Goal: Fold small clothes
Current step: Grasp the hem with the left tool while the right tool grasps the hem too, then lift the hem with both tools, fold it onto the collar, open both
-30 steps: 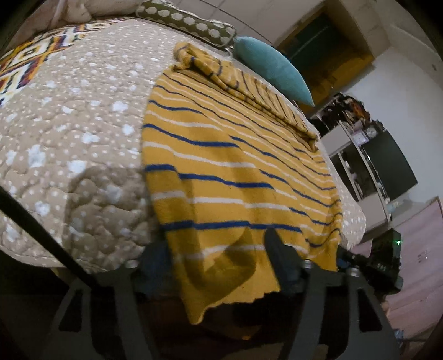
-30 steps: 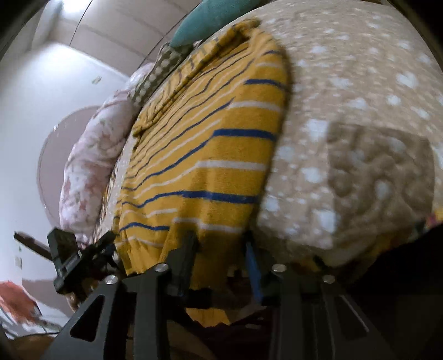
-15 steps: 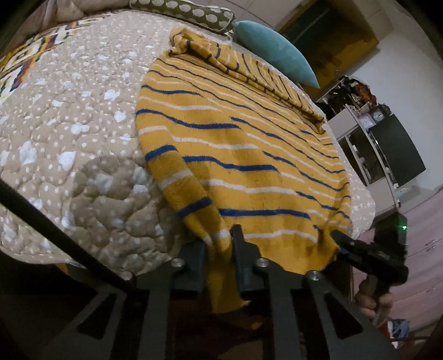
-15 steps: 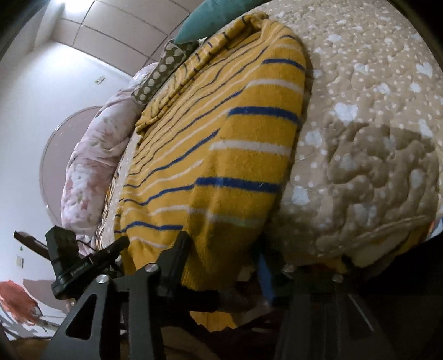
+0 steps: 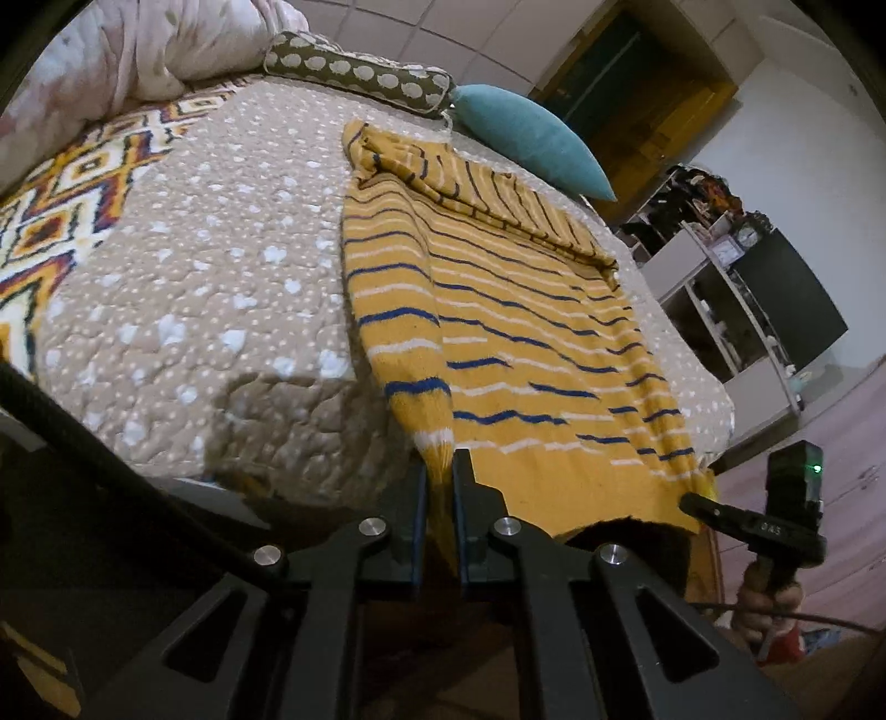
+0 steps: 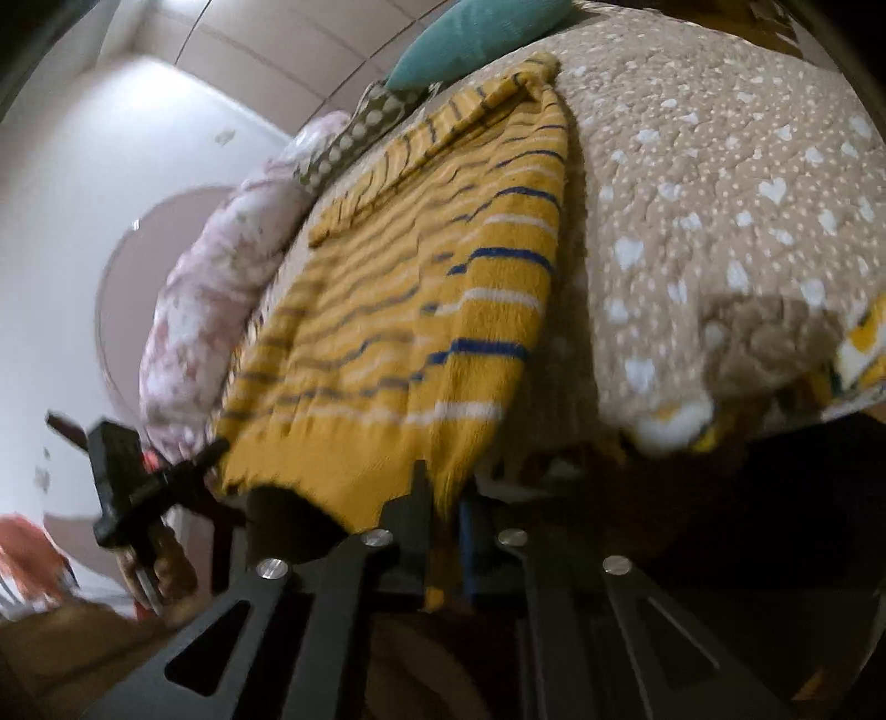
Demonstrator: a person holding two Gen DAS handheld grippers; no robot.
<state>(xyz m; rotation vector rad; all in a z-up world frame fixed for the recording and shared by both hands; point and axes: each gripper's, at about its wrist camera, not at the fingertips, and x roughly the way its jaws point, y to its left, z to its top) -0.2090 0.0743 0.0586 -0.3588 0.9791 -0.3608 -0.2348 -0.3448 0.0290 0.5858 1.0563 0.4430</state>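
Note:
A yellow knit sweater [image 5: 515, 332] with blue and white stripes lies flat on the beige quilted bed [image 5: 194, 288], its hem at the near edge. My left gripper [image 5: 439, 476] is shut on the sweater's near left hem corner, which is bunched and lifted. My right gripper [image 6: 446, 487] is shut on the near right hem corner of the sweater [image 6: 421, 310]. Each gripper shows in the other's view: the right one [image 5: 720, 512] at the hem's far corner, the left one [image 6: 183, 471] likewise. The sleeves lie folded across the top of the sweater.
A teal pillow [image 5: 531, 144] and a dotted bolster [image 5: 360, 72] lie at the head of the bed. A pink floral duvet [image 5: 127, 50] is bunched at the far left. A patterned blanket [image 5: 66, 188] covers the left side. Shelves and a dark screen [image 5: 775, 288] stand right.
Both grippers closed on the sweater's hem corners and have lifted them, pulling the hem up from over the bed edge. The left edge of the sweater has bunched into a ridge.

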